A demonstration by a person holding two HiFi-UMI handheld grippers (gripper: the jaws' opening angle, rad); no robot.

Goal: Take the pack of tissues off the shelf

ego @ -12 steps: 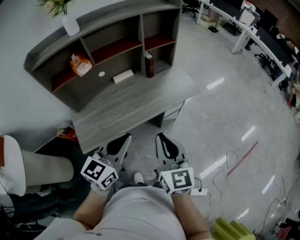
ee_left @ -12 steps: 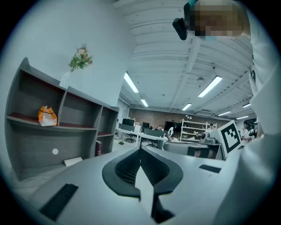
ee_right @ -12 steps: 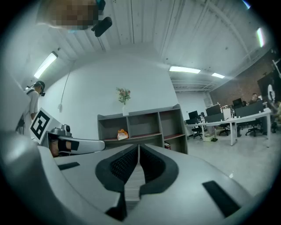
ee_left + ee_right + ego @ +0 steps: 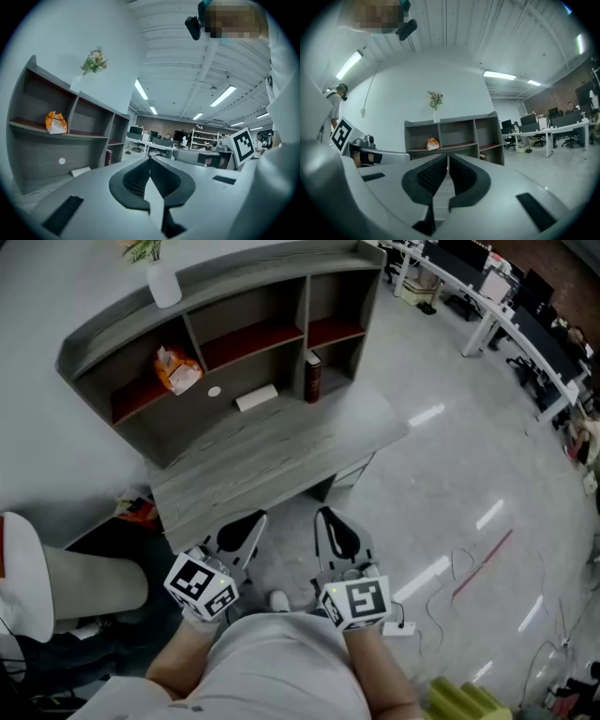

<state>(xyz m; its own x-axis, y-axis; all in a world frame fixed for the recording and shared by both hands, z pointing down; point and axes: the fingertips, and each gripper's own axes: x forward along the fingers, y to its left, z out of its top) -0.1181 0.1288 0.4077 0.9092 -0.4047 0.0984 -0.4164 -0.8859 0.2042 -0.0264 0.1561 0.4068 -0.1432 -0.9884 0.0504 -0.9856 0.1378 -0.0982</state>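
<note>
Person's edged slightly nearer desk (image 4: 281, 460). L gripper (image 4: 240, 529) & R gripper (image 4: 336, 532): jaws pressed together, nothing held. Tissue pack (image 4: 178, 370) in shelf (image 4: 262, 266) left compartment, untouched; approach only.

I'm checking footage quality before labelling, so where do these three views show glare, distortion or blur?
Head view: bright streaks of glare on the glossy floor; the shelf is sharp. Left gripper view: heavy fisheye, dark round corners, the shelf leans and bows, and the ceiling light strips are blown out. Right gripper view: same fisheye and dark corners, with more even light.
</note>
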